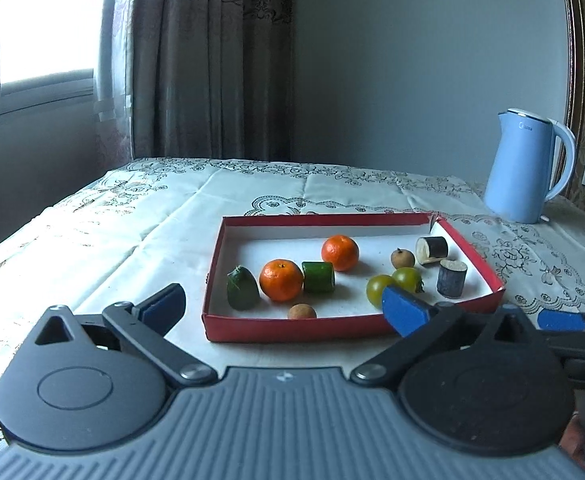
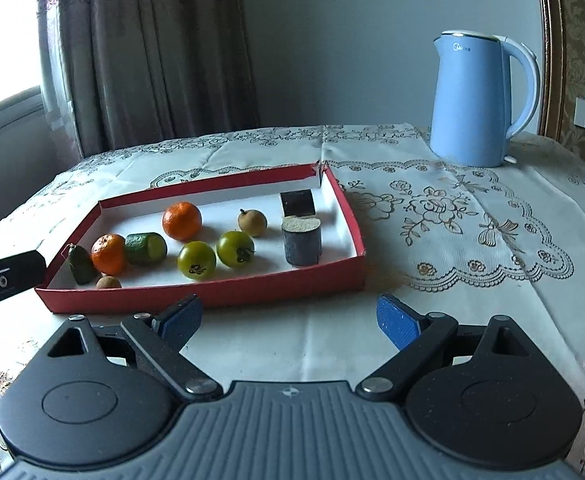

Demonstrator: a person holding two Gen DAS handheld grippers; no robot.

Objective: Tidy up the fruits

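Observation:
A shallow red box (image 1: 288,328) (image 2: 212,294) with a white floor lies on the embroidered tablecloth. In it are two oranges (image 1: 281,285) (image 2: 182,220), two green cucumber pieces (image 1: 318,277) (image 2: 145,248), two green tomatoes (image 1: 379,289) (image 2: 196,259), two small brown longans (image 1: 302,312) (image 2: 252,222) and two dark eggplant pieces (image 1: 451,278) (image 2: 301,241). My left gripper (image 1: 284,308) stands open in front of the box's near wall, nothing between its fingers. My right gripper (image 2: 290,320) is open too, before the box's near right corner, and holds nothing.
A light blue electric kettle (image 1: 526,168) (image 2: 476,100) stands at the back right of the table. Curtains and a bright window fill the left background. Part of the other gripper shows at each view's edge: blue pad (image 1: 560,320), black finger (image 2: 8,272).

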